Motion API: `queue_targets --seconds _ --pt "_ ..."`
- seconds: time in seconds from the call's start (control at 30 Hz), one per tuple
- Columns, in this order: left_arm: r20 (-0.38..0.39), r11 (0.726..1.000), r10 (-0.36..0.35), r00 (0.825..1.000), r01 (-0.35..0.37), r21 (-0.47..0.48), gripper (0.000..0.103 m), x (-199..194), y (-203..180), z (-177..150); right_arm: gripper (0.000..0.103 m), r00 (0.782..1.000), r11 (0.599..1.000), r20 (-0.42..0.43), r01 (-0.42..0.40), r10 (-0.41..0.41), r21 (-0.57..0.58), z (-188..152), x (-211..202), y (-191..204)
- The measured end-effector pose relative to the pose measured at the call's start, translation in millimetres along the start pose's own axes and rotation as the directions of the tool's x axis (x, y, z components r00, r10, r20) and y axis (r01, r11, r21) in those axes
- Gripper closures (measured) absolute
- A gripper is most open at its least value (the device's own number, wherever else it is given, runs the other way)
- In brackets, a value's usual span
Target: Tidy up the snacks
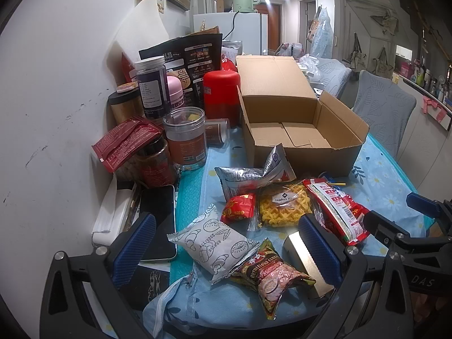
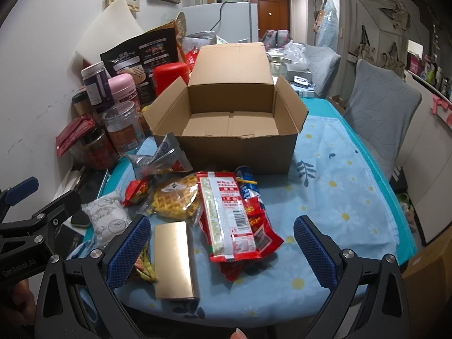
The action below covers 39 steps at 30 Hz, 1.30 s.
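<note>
While both hand-held grippers gape empty, right hand-held gripper (image 2: pixel 221 250) best straddles red noodle packet (image 2: pixel 233 220), pinches mid-body, lifts clear, drops into cardboard box (image 2: pixel 237 152).

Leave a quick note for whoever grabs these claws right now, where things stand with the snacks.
Left claw: open, empty, hanging over the white pastry pack and cereal packet.
Right claw: open, empty, over the gold box and long red packet.
Cardboard box: open, nothing visible inside, standing behind the pile.
Loose in front of it: waffle pack, silver packet, small red packet.
Done: nothing boxed yet.
Left: likely move every loose snack into the box.
</note>
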<state>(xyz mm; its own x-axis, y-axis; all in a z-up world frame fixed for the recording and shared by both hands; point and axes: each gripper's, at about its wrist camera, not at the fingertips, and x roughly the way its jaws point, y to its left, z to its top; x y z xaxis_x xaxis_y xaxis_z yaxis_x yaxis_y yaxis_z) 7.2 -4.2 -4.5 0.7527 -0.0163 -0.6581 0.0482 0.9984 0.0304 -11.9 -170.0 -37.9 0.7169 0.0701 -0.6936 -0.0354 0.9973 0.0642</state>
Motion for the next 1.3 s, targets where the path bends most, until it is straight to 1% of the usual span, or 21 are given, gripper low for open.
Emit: queue_targets --seconds 1.03,1.27,1.3 --pt "-0.007 1.0 -0.002 1.0 0.002 -0.006 0.0 0.1 -3.3 -4.0 0.0 1.0 1.0 -0.001 -0.002 0.002 0.001 -0.8 0.7 -2.4" --pt "-0.013 1.0 -0.013 1.0 0.012 -0.017 0.0 -4.1 -4.3 -5.4 0.0 1.0 1.0 0.003 -0.009 0.009 0.001 -1.7 3.0 -1.5" --pt "-0.014 1.0 -0.013 1.0 0.013 -0.018 0.0 -4.6 -4.7 -6.2 0.0 1.0 1.0 0.004 -0.012 0.012 0.001 -10.5 -2.6 -5.7"
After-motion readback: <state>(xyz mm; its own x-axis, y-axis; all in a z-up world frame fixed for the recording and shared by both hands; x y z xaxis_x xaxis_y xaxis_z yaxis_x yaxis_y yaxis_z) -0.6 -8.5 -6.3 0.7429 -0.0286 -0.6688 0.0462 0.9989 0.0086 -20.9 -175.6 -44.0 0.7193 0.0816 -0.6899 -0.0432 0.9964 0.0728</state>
